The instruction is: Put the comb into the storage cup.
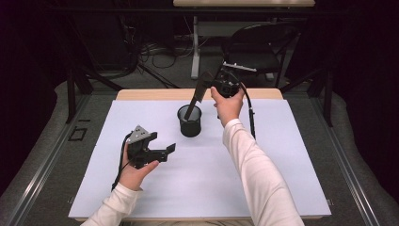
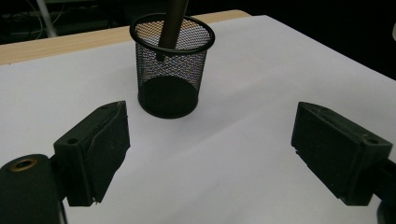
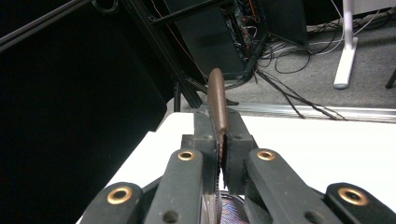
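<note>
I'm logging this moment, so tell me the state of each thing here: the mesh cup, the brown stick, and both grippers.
Mesh cup: upright on the white sheet, the stick's lower end inside it.
Brown stick: tilted, clamped between the right gripper's jaws, its lower end in the cup.
Right gripper: shut on the stick, held above the cup.
Left gripper: open, holding nothing, jaws wide apart and facing the cup.
</note>
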The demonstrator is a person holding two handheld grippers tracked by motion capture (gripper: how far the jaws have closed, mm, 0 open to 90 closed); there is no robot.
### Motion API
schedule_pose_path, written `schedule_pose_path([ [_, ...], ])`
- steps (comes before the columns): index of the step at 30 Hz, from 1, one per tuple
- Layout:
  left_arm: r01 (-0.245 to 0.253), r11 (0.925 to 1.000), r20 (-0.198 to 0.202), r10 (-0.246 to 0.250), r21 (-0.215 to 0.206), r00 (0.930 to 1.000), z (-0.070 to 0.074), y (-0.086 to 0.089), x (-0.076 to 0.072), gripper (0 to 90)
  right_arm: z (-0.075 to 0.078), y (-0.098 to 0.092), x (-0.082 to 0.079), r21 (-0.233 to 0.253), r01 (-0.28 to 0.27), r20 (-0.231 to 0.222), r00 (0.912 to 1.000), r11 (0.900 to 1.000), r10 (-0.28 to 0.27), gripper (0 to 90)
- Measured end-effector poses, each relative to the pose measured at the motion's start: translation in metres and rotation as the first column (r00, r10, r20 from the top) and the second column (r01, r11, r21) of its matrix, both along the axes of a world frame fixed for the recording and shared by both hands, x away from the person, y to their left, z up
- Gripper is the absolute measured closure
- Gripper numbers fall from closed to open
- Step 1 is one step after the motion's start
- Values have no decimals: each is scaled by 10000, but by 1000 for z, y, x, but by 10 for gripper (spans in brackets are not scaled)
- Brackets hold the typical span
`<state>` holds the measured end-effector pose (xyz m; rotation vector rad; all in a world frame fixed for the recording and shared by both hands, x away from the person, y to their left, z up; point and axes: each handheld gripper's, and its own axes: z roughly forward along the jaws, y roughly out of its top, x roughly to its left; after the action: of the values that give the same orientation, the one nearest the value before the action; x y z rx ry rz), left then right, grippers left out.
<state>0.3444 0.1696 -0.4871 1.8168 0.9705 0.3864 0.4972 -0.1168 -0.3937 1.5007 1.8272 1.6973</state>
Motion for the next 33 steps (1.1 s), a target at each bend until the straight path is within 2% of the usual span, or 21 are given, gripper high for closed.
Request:
schedule_pose_path([
  [26, 30, 10000, -3, -30, 69, 10000, -1, 0, 1, 117, -37, 0, 9, -6, 211, -551, 9983, 9998, -211, 867],
  [33, 32, 9999, -10, -32, 95, 10000, -1, -1, 1, 117, -42, 3, 9, -10, 179, -655, 9977, 9998, -179, 868],
])
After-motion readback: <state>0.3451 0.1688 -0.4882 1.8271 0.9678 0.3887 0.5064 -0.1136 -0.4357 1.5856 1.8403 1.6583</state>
